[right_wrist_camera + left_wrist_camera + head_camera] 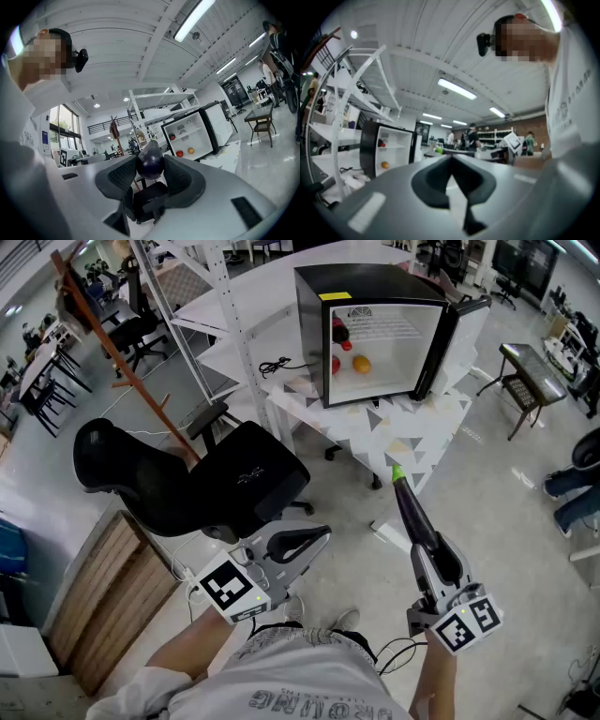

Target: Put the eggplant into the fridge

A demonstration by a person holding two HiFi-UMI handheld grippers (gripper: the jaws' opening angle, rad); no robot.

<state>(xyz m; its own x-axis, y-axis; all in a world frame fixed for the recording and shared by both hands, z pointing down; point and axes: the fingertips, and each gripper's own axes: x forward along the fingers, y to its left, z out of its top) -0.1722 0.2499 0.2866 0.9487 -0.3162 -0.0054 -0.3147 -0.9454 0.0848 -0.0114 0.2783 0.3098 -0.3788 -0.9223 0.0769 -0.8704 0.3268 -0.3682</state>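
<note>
A long dark purple eggplant (pixel 415 512) with a green stem sticks out of my right gripper (pixel 437 559), whose jaws are shut on its thick end. In the right gripper view the eggplant (pixel 151 159) sits between the two black pads. The small black fridge (pixel 370 282) stands on a white table (pixel 412 432) well ahead, its door (pixel 461 332) swung open to the right. A red and an orange fruit lie on its white floor. My left gripper (pixel 317 538) hangs low at the left, shut and empty; its pads meet in the left gripper view (pixel 451 161).
A black office chair (pixel 216 474) stands between me and the table's left end. A wooden crate (pixel 103 587) lies at the lower left, a white shelf rack (pixel 202 324) behind the chair. A bench (pixel 525 371) and a seated person's legs (pixel 577 488) are at the right.
</note>
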